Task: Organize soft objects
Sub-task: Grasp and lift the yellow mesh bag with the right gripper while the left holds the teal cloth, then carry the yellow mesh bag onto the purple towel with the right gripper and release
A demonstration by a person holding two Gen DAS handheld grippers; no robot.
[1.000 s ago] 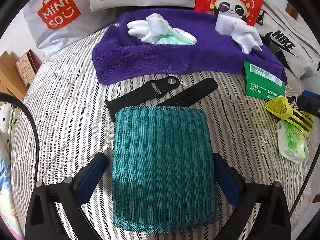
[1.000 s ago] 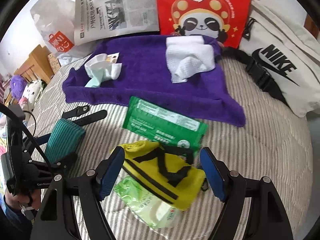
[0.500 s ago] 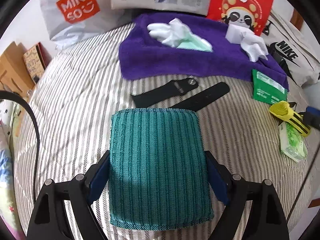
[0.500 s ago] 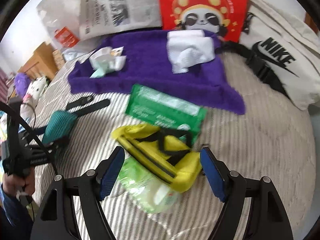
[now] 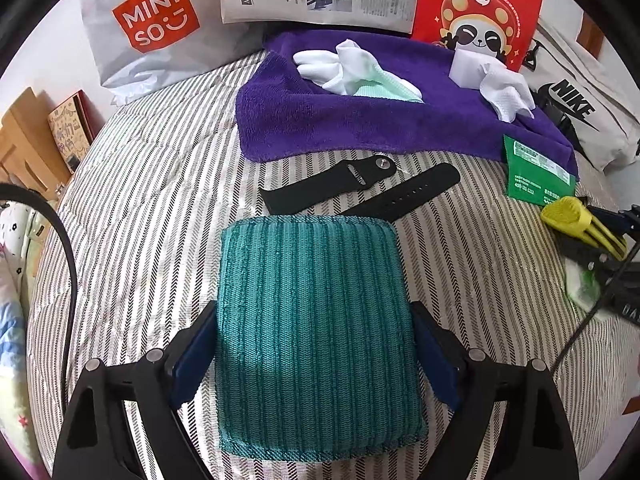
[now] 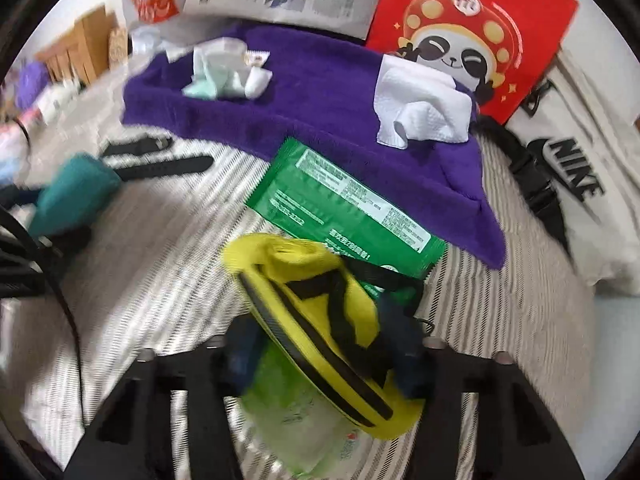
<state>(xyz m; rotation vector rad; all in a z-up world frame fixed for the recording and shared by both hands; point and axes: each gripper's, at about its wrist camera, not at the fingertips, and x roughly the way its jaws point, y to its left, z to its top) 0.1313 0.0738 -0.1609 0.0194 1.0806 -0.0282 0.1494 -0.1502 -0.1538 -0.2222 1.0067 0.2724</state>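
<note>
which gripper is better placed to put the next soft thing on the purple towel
Left, probably. The left gripper is shut on the teal sponge, facing the purple towel squarely. The right gripper is blurred around the yellow pouch; grip unclear.

Motion blur smears the right wrist view, hiding the wipes pack [image 6: 304, 420] under the yellow pouch [image 6: 328, 320].

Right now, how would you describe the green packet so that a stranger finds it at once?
Find the purple towel spread on the striped bed. At its near edge lies the green packet, flat, partly under the yellow pouch. It alone is dark green with a white printed label.
</note>
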